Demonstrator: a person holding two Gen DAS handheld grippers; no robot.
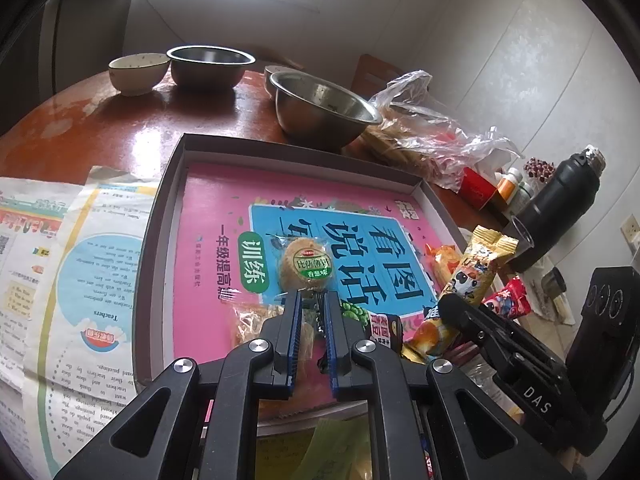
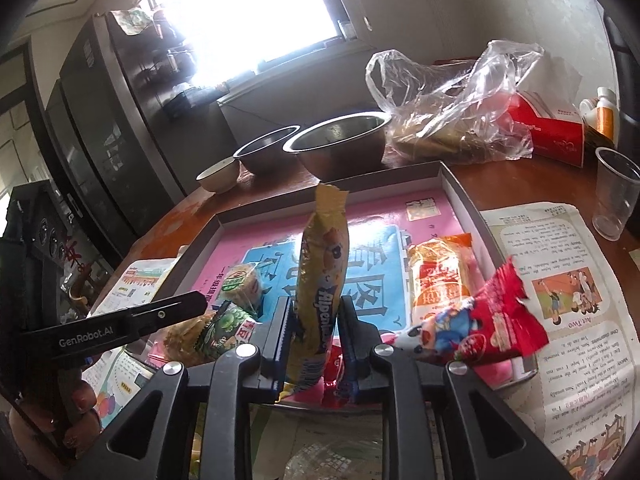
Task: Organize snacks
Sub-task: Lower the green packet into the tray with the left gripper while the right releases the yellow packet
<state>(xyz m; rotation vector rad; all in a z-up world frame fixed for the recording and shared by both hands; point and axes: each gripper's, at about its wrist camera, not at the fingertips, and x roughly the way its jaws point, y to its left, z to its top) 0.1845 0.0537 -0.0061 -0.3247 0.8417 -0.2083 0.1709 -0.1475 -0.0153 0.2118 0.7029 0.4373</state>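
A shallow cardboard tray [image 1: 160, 216] lined with a pink book holds the snacks. My left gripper [image 1: 312, 300] is shut on the clear wrapper edge of a round cake with a green label [image 1: 306, 264], which lies in the tray. A green pea packet [image 1: 354, 314] and a clear brown snack bag [image 1: 250, 320] lie beside it. My right gripper [image 2: 314, 312] is shut on a tall yellow Alpenliebe packet [image 2: 320, 264] and holds it upright over the tray's near edge [image 2: 468, 208]. An orange packet [image 2: 440, 276] lies in the tray and a red packet [image 2: 480, 328] sits at its near right corner.
Two steel bowls [image 1: 320, 108] [image 1: 208, 64] and a ceramic bowl [image 1: 138, 72] stand behind the tray. A plastic bag of food [image 1: 420, 136], a red box [image 2: 548, 132], a black flask [image 1: 560, 204] and a clear cup [image 2: 614, 196] stand on the right. Newspaper [image 1: 60, 264] covers the table on both sides.
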